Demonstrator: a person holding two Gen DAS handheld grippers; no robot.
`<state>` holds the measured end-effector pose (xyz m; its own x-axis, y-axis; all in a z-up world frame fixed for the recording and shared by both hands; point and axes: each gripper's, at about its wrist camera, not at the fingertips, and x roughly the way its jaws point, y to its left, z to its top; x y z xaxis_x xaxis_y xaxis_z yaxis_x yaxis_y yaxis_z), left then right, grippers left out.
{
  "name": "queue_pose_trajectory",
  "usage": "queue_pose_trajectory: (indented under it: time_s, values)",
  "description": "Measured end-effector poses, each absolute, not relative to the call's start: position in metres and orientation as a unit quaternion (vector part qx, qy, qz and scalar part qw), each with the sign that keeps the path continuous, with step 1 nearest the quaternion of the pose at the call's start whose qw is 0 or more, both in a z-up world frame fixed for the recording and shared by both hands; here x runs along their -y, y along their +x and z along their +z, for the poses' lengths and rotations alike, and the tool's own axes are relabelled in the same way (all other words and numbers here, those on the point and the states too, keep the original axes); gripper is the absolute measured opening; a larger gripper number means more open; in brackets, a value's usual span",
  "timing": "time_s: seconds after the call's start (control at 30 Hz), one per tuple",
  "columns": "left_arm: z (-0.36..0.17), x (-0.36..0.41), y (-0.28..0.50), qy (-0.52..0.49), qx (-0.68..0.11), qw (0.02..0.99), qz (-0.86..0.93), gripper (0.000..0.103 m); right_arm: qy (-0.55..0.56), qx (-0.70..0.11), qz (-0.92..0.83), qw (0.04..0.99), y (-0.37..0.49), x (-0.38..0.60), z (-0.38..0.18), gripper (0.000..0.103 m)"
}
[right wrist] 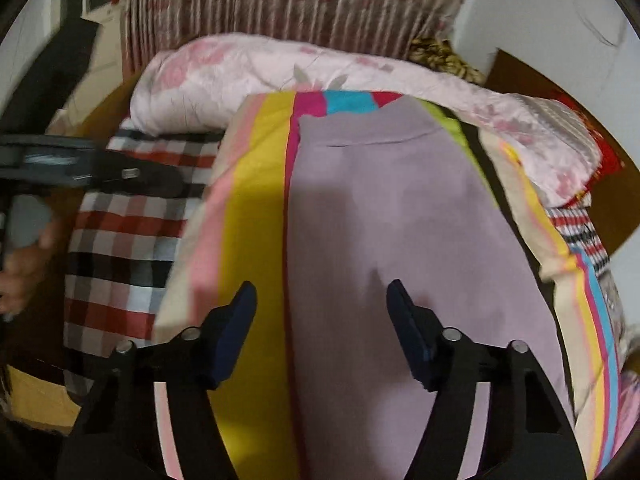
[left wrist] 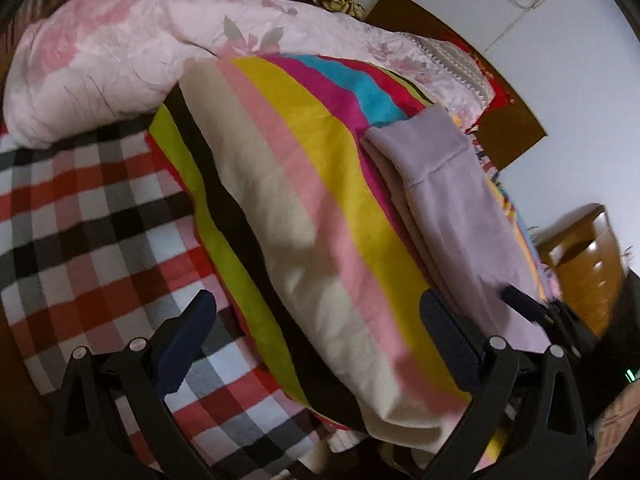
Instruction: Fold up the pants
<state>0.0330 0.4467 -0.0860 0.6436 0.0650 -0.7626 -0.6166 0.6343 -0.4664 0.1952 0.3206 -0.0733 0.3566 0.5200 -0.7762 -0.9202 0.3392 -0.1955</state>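
Looking down my right gripper (right wrist: 322,300), I see its two dark-padded fingers standing apart above the lilac pants (right wrist: 400,220), with nothing between them and neither pad pressing the cloth. The pants lie flat along the striped blanket (right wrist: 256,184), waistband toward the far end near the pink floral quilt (right wrist: 248,68); the blanket's yellow and pink bands run beside them on the left. In the left wrist view, my left gripper (left wrist: 316,312) is spread wide too, hanging over the cream and pink stripes of the same blanket and gripping nothing. There the pants (left wrist: 452,200) sit at the right, just past the right-hand finger, and look doubled over lengthwise with layered edges showing. A red, black and white checked sheet (left wrist: 88,216) covers the bed to the left of the blanket. A wooden drawer unit (left wrist: 588,264) stands by the wall at the right edge. A pleated curtain (right wrist: 304,0) hangs behind the quilt.
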Motion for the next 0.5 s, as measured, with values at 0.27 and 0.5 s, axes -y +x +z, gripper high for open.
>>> queue_pose_trajectory:
  time_s: [0.27, 0.5]
  values:
    - [-0.100, -0.445, 0.058, -0.457, -0.352, 0.812, 0.086, 0.101, -0.439, -0.273, 0.460, 0.722, 0.191, -0.331, -0.094, 0.052]
    - [-0.114, -0.441, 0.089, -0.522, -0.324, 0.789, 0.004, 0.101, -0.350, -0.278, 0.483, 0.753, 0.204, -0.316, -0.070, 0.011]
